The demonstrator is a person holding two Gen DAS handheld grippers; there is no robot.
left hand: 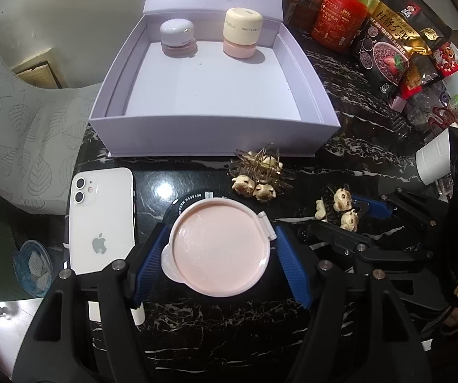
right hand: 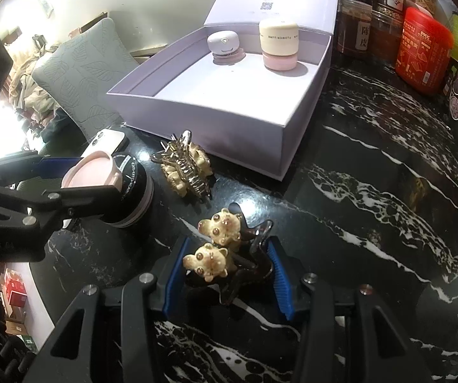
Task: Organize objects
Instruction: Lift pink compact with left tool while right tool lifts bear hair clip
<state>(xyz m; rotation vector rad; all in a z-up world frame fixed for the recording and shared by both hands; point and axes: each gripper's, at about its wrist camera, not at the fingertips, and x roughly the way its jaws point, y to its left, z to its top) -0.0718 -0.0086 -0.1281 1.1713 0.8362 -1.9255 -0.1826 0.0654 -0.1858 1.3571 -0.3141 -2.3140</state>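
Observation:
My left gripper (left hand: 221, 228) is shut on a round jar with a pink lid (left hand: 219, 249) and a black body, its blue pads pressed on both sides of the lid. The right wrist view shows that jar (right hand: 123, 188) at the left, tilted on the black marble counter. My right gripper (right hand: 228, 241) is shut on a black hair clip with cream bear figures (right hand: 216, 245) low over the counter. A gold hair clip with bears (left hand: 261, 172) lies between the jar and the open lavender box (left hand: 216, 127). Inside the box stand a grey-lidded jar (left hand: 178, 36) and a cream-and-pink jar (left hand: 243, 32).
A white phone (left hand: 101, 223) lies face down left of the jar, near the counter's edge. A red canister (left hand: 337, 19), snack bags (left hand: 388, 41) and dark glass jars (right hand: 388, 3) crowd the back right. A leaf-patterned cushion (left hand: 12, 121) sits off the counter at left.

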